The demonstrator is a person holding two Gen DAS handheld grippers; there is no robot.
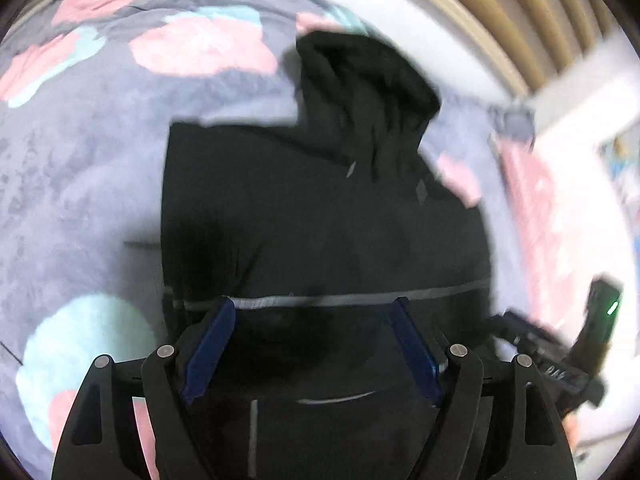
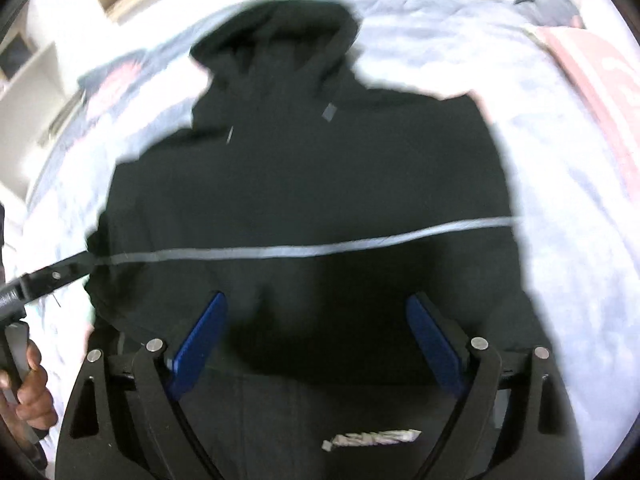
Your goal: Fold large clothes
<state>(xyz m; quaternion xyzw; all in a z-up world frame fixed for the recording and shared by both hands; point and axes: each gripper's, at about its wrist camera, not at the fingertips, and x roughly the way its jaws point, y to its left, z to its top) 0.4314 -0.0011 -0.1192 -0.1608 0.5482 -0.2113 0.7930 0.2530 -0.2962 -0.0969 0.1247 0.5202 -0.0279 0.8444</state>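
A black hooded jacket [image 1: 320, 220] [image 2: 312, 168] lies flat on the bed, hood [image 1: 360, 80] [image 2: 276, 40] at the far end and sleeves folded in. A grey stripe [image 1: 360, 300] [image 2: 320, 248] crosses its body. My left gripper [image 1: 314, 308] hovers over the jacket's near part, its blue pads wide apart with nothing between them. My right gripper [image 2: 317, 298] hangs above the same area, open too and holding nothing. Each view catches the other gripper at its edge: the right gripper [image 1: 552, 360], and the left gripper [image 2: 44, 276] held by a hand [image 2: 34, 396].
The jacket rests on a grey-lilac duvet [image 1: 80, 160] [image 2: 560, 240] with pink and mint blotches. A pink cloth [image 1: 536, 208] [image 2: 600, 80] lies beside it. A wooden slatted headboard [image 1: 500, 8] runs behind the bed, and white shelving [image 2: 28, 92] stands at the side.
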